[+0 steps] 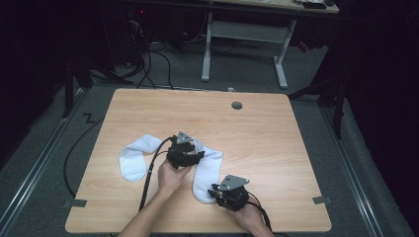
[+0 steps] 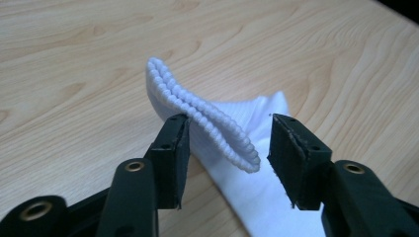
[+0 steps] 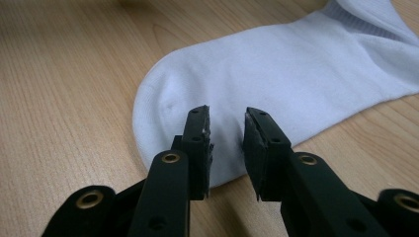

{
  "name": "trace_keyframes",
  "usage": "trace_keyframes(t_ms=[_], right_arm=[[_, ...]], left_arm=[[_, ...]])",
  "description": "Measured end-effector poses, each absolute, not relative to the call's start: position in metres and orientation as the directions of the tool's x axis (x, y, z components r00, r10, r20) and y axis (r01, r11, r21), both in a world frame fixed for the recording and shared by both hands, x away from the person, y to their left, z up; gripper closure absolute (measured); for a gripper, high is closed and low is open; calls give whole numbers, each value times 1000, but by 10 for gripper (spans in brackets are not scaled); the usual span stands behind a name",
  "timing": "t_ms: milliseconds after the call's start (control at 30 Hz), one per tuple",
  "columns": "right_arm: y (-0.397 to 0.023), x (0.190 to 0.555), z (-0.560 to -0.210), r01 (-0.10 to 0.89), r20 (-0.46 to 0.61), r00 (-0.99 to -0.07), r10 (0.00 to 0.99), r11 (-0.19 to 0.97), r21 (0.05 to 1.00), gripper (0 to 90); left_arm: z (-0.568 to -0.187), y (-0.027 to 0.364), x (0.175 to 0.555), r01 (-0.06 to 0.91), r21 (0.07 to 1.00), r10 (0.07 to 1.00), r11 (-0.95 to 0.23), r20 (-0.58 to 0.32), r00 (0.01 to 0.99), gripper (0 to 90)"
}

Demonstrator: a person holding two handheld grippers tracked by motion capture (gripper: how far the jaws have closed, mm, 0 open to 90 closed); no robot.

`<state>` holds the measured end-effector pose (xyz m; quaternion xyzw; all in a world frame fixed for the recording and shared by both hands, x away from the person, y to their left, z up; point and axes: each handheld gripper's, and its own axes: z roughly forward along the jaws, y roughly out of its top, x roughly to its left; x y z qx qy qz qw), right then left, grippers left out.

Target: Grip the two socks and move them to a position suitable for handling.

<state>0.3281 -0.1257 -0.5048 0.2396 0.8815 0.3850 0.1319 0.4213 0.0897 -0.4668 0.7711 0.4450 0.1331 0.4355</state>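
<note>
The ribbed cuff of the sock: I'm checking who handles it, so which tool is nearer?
Left. The left tool has the ribbed cuff between its open jaws. The right tool sits at the toe end of that sock, far from the cuff.

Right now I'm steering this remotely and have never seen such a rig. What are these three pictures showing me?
A person stands at a wooden table, holding a two-jaw tool in each hand. The high view looks down from above; the other two come from cameras riding on each tool. Two white socks lie there: the left sock and the right sock. The left gripper stands open around the ribbed cuff, its left pad against it, not clamped. The right gripper hovers open at that sock's toe. Nothing is held.
</note>
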Motion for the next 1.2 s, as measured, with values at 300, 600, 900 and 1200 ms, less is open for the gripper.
trace_keyframes(t_ms=[300, 600, 900, 1200], right_arm=[[-124, 326, -504, 316, -55, -852, 520, 596, 739, 769], [-124, 325, -504, 303, -65, -860, 506, 609, 733, 785], [-125, 324, -504, 303, -63, -862, 503, 610, 733, 785], [-125, 329, -502, 342, -27, -852, 523, 594, 728, 637]], left_arm=[[-471, 86, 438, 619, 768, 824, -166, -237, 515, 824], [-458, 87, 444, 583, 808, 823, -84, -274, 498, 660], [-482, 63, 465, 635, 749, 830, -189, -224, 511, 589], [-487, 66, 445, 637, 733, 814, -239, -206, 543, 482]])
